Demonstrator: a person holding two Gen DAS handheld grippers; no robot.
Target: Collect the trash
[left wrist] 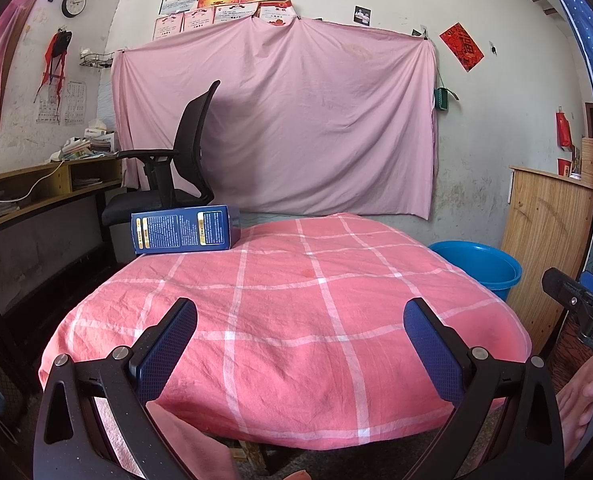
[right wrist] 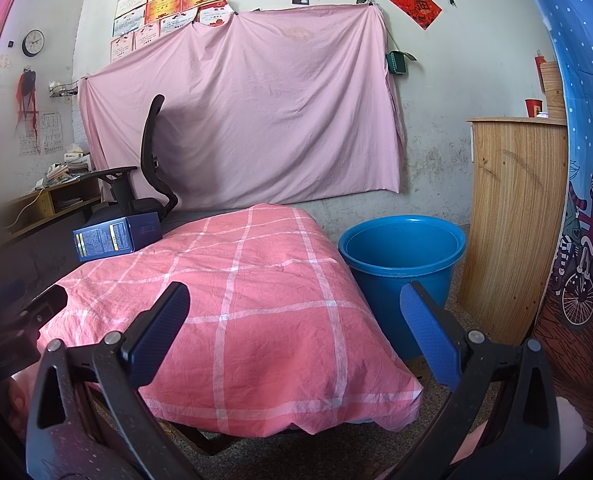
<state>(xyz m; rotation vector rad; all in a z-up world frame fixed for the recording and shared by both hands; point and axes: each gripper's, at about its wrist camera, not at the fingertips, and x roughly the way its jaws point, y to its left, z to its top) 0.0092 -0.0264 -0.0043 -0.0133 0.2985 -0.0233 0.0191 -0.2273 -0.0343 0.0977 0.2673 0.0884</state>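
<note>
Fingers of both grippers apart, empty; box [left wrist: 186, 230] near chair [left wrist: 176, 168], bucket [right wrist: 402, 256] alongside.

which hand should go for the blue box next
Left, probably. The box lies at the far left corner of the checked cloth, nearer the left gripper. The right gripper sits toward the bucket side. Both are open and empty.

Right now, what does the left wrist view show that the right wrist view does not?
Only the left wrist view shows the right gripper's black body at its right edge. Only the right wrist view shows the blue bucket's whole rim and the floor beneath it. Both show the blue carton lying on the pink checked cover, the black office chair, and open, empty jaws.
</note>
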